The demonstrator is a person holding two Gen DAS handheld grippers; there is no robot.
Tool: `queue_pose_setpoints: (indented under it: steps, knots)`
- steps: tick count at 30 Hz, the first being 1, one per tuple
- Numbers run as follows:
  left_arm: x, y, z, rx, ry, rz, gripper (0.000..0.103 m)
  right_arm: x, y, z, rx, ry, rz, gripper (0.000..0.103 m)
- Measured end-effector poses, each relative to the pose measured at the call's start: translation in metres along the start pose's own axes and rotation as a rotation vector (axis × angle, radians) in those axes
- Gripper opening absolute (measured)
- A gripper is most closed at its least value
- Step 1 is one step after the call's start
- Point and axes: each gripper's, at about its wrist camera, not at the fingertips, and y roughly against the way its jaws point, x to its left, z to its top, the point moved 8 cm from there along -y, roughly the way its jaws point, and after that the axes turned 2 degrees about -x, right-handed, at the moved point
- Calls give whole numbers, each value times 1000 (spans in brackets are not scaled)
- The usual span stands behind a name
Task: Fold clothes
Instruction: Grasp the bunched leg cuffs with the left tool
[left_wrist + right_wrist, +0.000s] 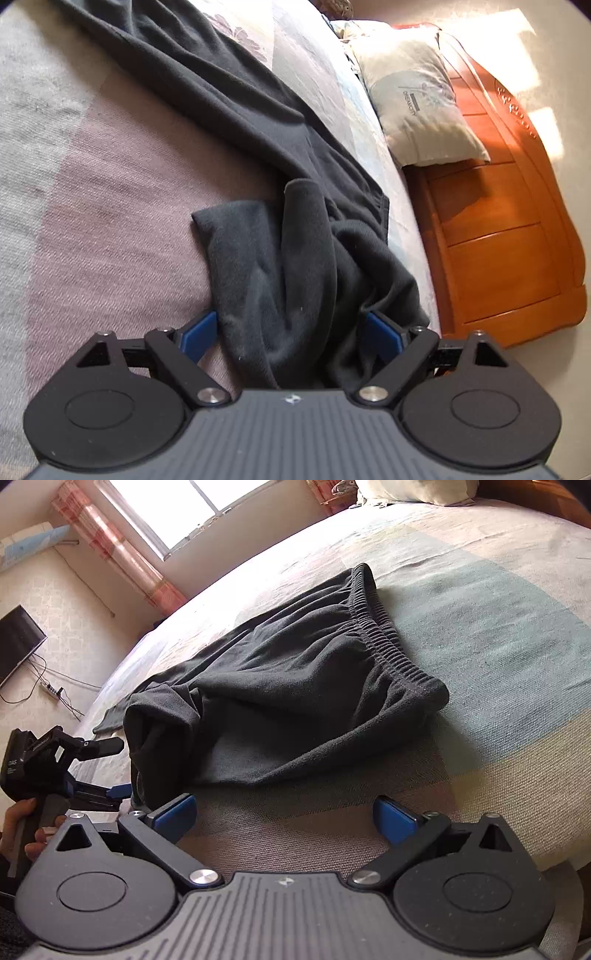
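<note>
Left fingers: the left gripper stands wide apart, a bunched fold of the dark sweatpants lying between its blue pads and running back toward the body; nothing is pinched.
Right fingers: the right gripper is spread wide and holds nothing, only the bedspread between its pads, just short of the near edge of the cloth.
Sweatpants: on the bed, elastic waistband toward the pillow, one leg stretched flat, the other crumpled in a heap at the left gripper.
Step, as I judge it: arranging the bunched leg for a fold; the garment is not neatly folded.
Next move calls for: closing the left pads on a single edge, not the whole wad.
</note>
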Motion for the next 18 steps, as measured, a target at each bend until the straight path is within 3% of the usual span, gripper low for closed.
queue_pose_setpoints:
  steps: [8,12,18]
  knots:
    - [10,-23,39,-51,123,-94,87,1,-5,4,-4,2,9,103]
    - [15,-17,32,-68,150,-118,86,0,-4,4,-9,-2,19,103]
    - [28,-16,35,-78,236,-139,69,-4,-1,5,-24,-42,54,103]
